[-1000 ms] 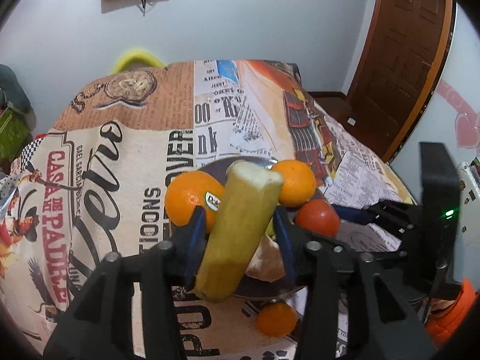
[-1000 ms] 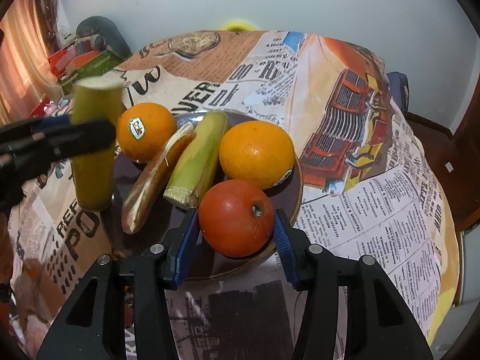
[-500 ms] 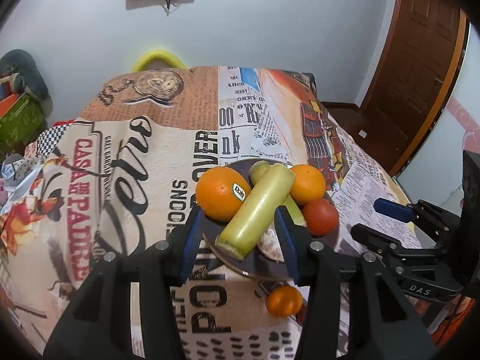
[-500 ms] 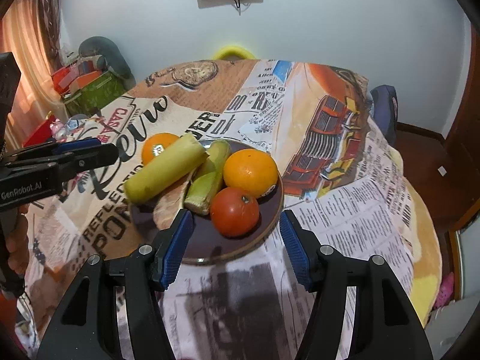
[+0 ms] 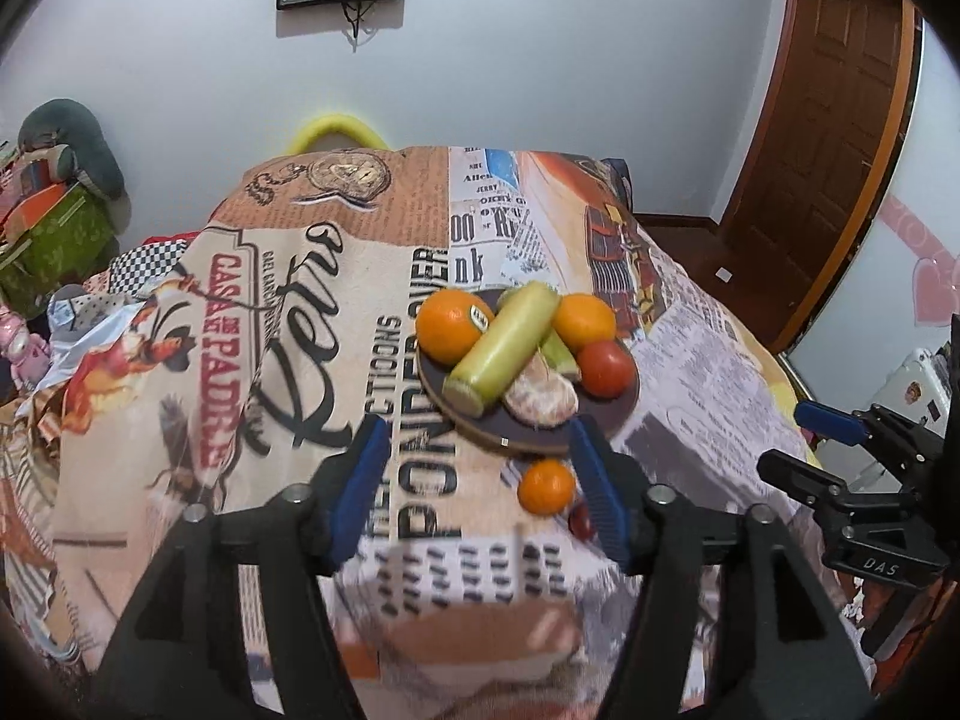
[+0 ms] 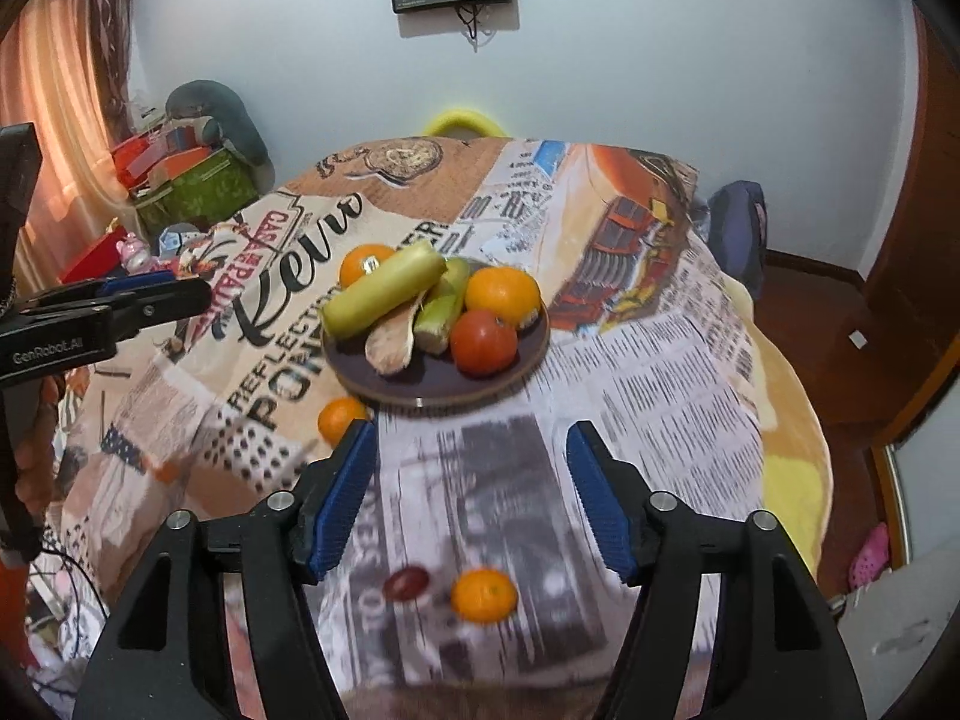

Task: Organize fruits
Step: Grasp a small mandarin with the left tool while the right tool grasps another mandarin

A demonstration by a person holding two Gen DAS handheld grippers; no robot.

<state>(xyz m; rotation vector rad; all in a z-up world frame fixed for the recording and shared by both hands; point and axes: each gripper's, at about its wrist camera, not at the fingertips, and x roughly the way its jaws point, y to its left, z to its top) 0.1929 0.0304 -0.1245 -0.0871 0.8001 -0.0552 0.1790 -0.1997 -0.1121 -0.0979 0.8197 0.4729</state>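
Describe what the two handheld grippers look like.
Both are matte black plastic frames with silver screws and blue pads on the fingers. The left gripper has white "GenRobot.AI" lettering on its side; the right gripper has "DAS" printed in white.

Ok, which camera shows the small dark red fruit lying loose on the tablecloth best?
The right wrist view: the small dark red fruit lies fully exposed beside a small orange citrus, though motion-blurred. In the left wrist view only a sliver shows, the rest hidden behind a blue finger pad.

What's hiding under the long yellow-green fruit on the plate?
The long yellow-green fruit lies across a tan peeled piece and a green stalk on the plate. Anything beneath those is covered.
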